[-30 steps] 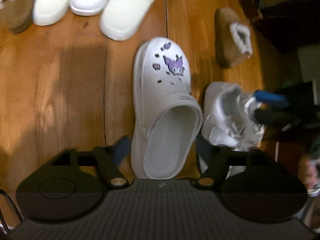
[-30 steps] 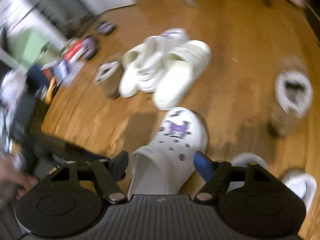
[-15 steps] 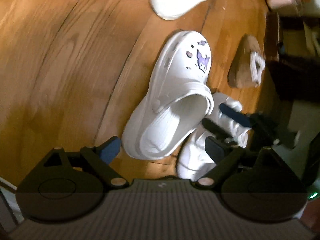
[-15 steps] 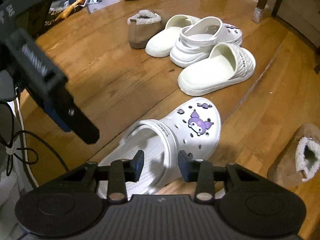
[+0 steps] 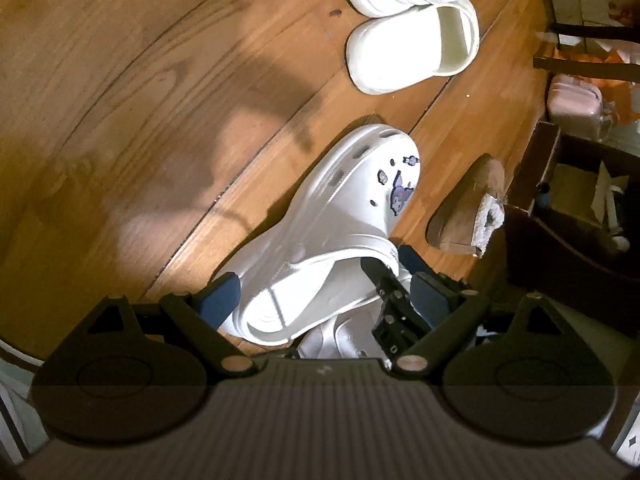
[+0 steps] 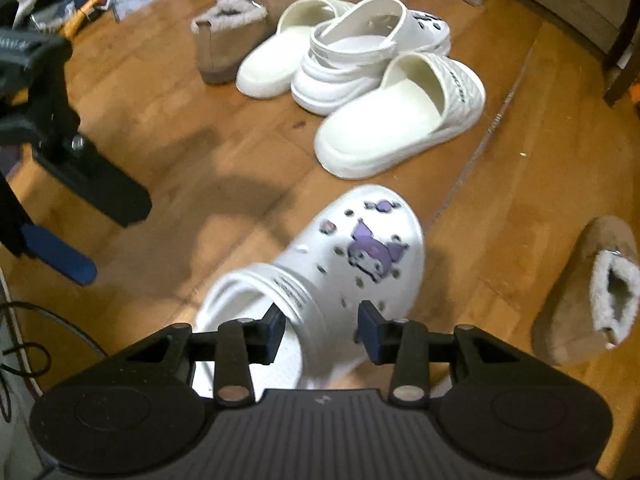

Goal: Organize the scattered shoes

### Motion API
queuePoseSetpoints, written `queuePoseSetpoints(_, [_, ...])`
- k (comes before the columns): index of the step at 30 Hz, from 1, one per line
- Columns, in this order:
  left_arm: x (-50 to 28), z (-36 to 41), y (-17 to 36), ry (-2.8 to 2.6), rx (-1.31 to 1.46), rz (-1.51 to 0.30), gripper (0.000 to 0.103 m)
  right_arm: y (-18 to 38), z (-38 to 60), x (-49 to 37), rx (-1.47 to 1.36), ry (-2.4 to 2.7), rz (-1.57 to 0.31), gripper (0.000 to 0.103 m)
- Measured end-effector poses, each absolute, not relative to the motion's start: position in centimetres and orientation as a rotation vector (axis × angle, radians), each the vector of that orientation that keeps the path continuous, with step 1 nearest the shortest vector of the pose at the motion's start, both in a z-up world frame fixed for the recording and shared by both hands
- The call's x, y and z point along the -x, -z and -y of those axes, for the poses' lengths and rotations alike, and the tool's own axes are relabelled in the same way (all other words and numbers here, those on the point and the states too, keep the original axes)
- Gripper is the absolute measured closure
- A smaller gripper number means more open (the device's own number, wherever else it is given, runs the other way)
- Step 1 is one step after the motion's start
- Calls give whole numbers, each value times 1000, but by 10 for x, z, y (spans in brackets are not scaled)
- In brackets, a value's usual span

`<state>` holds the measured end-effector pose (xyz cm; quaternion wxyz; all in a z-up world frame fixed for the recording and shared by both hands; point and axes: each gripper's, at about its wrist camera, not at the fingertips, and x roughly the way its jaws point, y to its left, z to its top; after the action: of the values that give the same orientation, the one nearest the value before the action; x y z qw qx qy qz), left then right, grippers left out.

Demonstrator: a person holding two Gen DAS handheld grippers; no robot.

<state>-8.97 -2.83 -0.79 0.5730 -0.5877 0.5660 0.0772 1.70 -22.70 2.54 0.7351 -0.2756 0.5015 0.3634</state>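
Shoes lie in two lots on the wood floor [image 6: 168, 168]. In the upper middle of my right view four sit close together: a tan boot [image 6: 228, 40] upright, then a slipper [image 6: 276, 56], a strapped clog [image 6: 372, 48] and a second slipper [image 6: 400, 120], packed side by side and touching, though not sorted into pairs.

The charm clog [image 6: 352, 264] fills the lower centre of that view, tilted, its toe pointing at the group. My right gripper [image 6: 322, 326] has its jaws partway closed, one finger inside the heel opening and the other outside the wall; they straddle the rim, but I cannot tell if they actually pinch it.

In my left view the same clog runs from centre toward the bottom, and my left gripper [image 5: 324, 296] stands wide open around its heel, gripping nothing. Under the heel, at bottom centre, part of another white shoe [image 5: 340, 332] shows.

A second tan boot [image 6: 592, 292] lies on its side at the right edge, well apart from its mate.

My reading: the grouping is partly there. The charm clog, the shoe beneath it and the fallen boot remain outside it, and pairs would need matching.
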Motion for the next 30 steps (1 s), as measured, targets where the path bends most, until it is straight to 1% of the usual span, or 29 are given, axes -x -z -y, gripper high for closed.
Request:
queuePoseSetpoints(4, [106, 7, 7, -296, 1451, -1269, 10, -21, 225, -17, 567, -782, -1092, 67])
queuePoseSetpoints(6, [106, -3, 1, -314, 1454, -1229, 10, -23, 224, -18, 526, -748, -1110, 69])
queuePoseSetpoints(9, [104, -8, -10, -314, 1434, -1189, 10, -26, 224, -20, 459, -689, -1137, 72])
queuePoseSetpoints(11, [103, -12, -18, -323, 1404, -1170, 10, -28, 224, -21, 415, -649, -1154, 77])
queuePoseSetpoints(15, [102, -13, -18, -274, 1401, -1190, 10, -33, 223, -23, 326, -569, -1186, 80])
queuePoseSetpoints(17, [103, -13, -18, -261, 1391, -1195, 10, -34, 223, -25, 291, -539, -1199, 80])
queuePoseSetpoints(20, [104, -15, -20, -265, 1369, -1183, 12, -35, 227, -33, 175, -455, -1260, 80])
queuePoseSetpoints(30, [109, -33, -37, -231, 1349, -1126, 12, -25, 243, -48, -211, -336, -1425, 79])
